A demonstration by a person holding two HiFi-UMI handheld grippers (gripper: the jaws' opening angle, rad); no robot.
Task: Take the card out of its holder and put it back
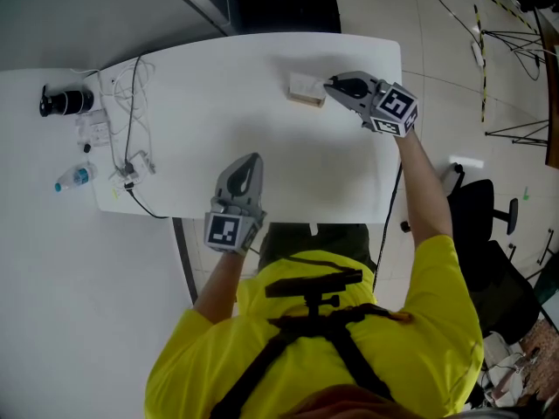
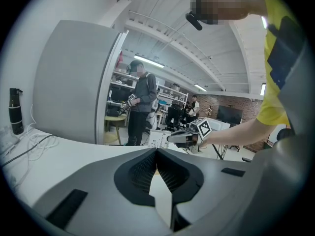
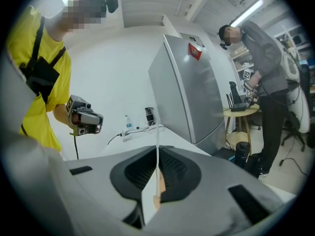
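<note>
1 cable tangle [image 1: 129, 103] well left of holder [image 1: 306, 89]

Research lab: stocked shelves [image 2: 117, 90], office chair [image 1: 486, 221], second headset-wearing person [image 2: 141, 107]

table [image 1: 218, 103]: white | on it: holder [image 1: 307, 89], cables [image 1: 131, 120], black flask [image 1: 65, 102], water bottle [image 1: 74, 178]

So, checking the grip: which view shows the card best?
Right gripper view: the card stands edge-on between the jaws of the right gripper. Head view shows the holder at that gripper's tip, card indistinct; left gripper view, nothing of it.
</note>
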